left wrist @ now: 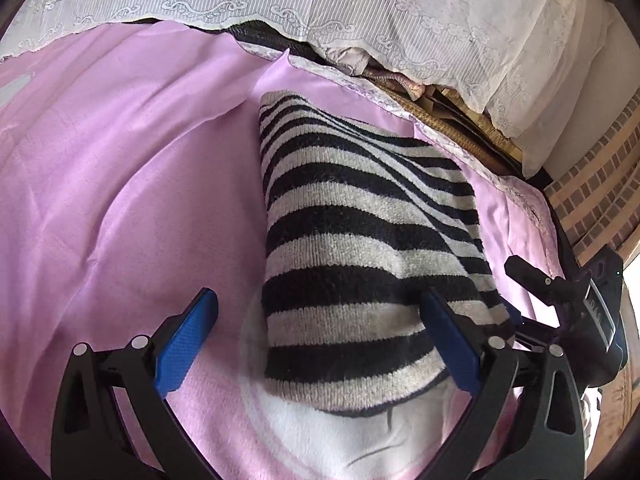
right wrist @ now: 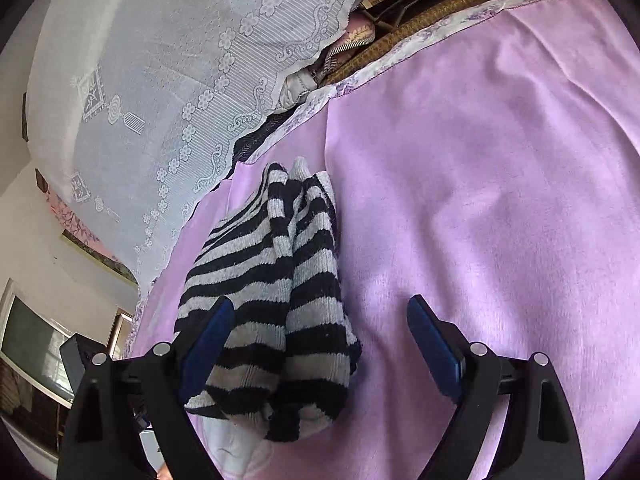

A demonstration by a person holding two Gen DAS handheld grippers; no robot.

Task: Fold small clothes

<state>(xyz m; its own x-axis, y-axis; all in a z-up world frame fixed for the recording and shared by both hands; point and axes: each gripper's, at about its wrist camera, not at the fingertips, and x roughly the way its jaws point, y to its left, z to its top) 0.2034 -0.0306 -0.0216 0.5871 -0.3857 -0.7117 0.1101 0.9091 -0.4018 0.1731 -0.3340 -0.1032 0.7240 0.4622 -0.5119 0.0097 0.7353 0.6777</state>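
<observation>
A black-and-white striped knitted sock pair [left wrist: 360, 240] lies flat on a pink fabric sheet [left wrist: 120, 180], one sock stacked on the other. The left claw [left wrist: 320, 320], blue-padded, is spread wide at the socks' near end, gripping nothing. The right claw [right wrist: 320, 332] is also spread and empty, its left pad against the socks' edge. Beyond the socks hangs a white lace cloth [left wrist: 400, 8].

L gripper [left wrist: 319, 316]: jaws wide apart, blue pads not pressing, tilted down fwd. R gripper [right wrist: 320, 322]: jaws spread wide too, pads clear, nothing clamped, angled down. R gripper's black body shows at right edge of left wrist view.
</observation>
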